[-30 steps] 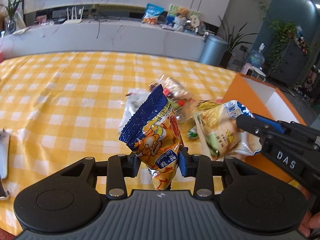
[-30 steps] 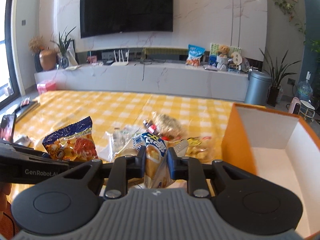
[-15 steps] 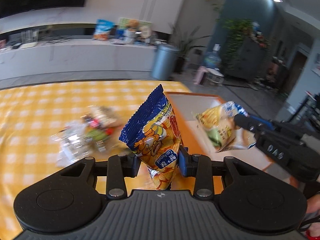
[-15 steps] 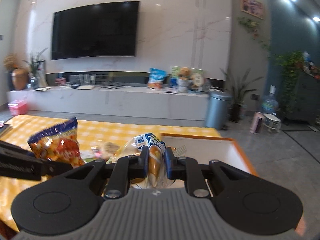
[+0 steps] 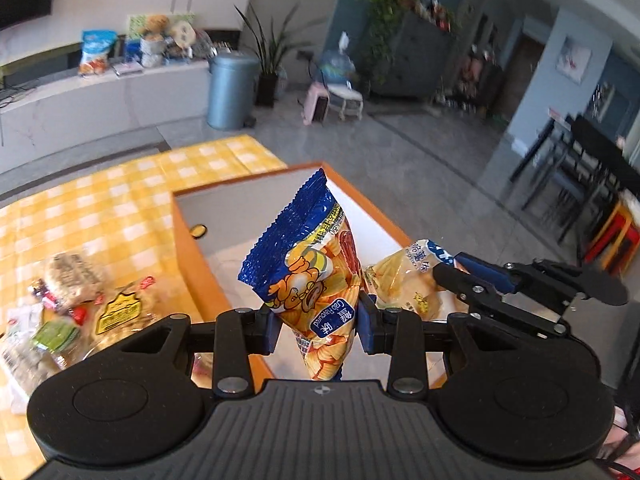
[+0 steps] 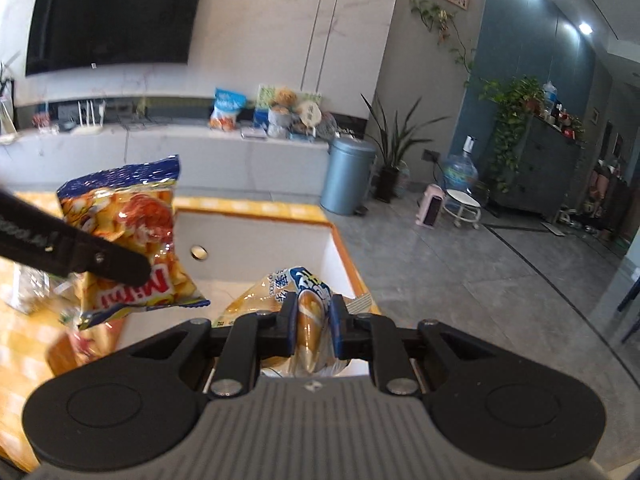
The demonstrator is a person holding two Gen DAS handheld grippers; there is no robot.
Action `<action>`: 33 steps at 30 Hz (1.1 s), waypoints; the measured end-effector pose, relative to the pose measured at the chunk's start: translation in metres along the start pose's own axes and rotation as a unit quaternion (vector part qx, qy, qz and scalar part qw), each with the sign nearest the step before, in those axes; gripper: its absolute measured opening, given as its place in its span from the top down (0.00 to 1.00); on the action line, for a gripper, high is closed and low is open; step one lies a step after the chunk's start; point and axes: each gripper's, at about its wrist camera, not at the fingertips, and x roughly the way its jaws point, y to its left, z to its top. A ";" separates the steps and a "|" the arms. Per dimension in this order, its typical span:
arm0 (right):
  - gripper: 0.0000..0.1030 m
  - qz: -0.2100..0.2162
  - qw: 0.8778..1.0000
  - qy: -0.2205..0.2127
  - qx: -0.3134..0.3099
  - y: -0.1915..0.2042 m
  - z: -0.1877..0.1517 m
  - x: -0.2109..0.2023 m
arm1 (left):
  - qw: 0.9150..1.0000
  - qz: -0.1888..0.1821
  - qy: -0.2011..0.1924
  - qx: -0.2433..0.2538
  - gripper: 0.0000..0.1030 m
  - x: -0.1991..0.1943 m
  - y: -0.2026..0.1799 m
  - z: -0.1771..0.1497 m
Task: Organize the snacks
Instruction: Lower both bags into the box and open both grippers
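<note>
"Crab Flavoured" bag point(image 5: 316, 276) in left hand-held gripper point(image 5: 316, 326), right point(image 6: 313, 327) clamping yellow pack point(image 6: 308, 312).

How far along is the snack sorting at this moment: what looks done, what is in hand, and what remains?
Done: nothing shows in the visible part of the orange box. In hand: the left gripper is shut on a blue crab chip bag, and the right gripper is shut on a yellow snack bag, both held over the box. Left: releasing both, then the packets on the checked tablecloth.
</note>
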 end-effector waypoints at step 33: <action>0.86 0.064 0.971 0.190 -0.130 -0.010 -0.016 0.089 | 0.949 0.043 0.232 0.208 0.41 0.090 -0.043 -0.026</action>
